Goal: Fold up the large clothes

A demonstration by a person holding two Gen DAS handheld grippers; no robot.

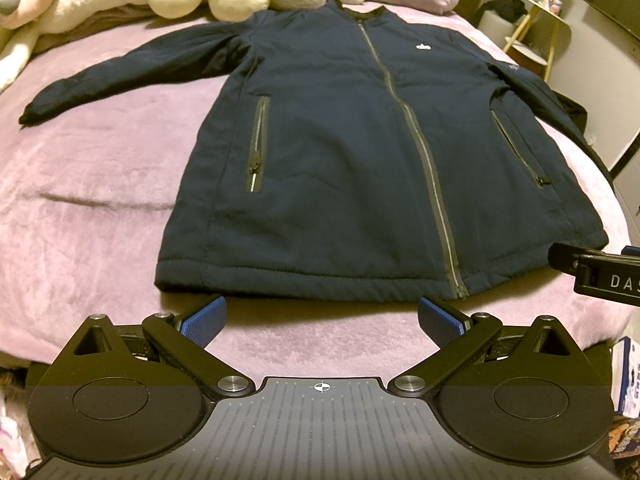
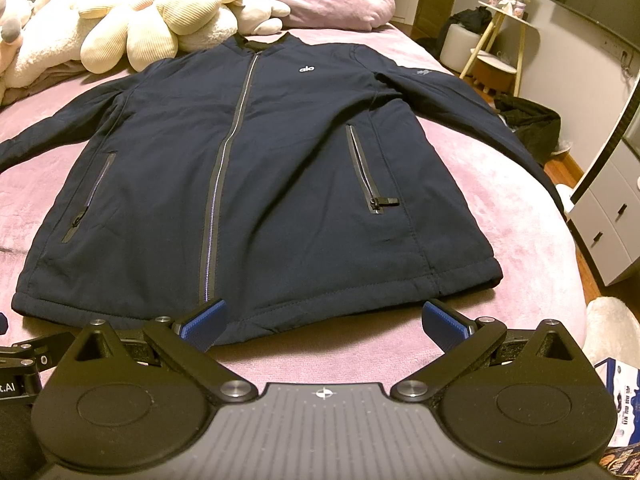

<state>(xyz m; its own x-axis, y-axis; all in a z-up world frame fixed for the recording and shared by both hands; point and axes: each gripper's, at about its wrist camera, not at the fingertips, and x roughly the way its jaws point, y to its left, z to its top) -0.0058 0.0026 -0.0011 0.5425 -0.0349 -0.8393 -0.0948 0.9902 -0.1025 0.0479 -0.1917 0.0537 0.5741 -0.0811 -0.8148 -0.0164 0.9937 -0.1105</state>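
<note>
Where frames crop it, jacket (image 1: 340,152) sleeve ends seem hidden.

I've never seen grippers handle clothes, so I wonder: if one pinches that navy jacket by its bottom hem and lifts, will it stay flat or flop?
Probably flop: the navy jacket is soft fabric lying limp, with wrinkles, on the pink blanket. Its puffy hem suggests padding, so likely somewhat bulky to pinch. The spread sleeves would probably dangle and drag.

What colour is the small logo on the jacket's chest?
White, on the navy jacket; the logo reads clearest in the right wrist view.
</note>
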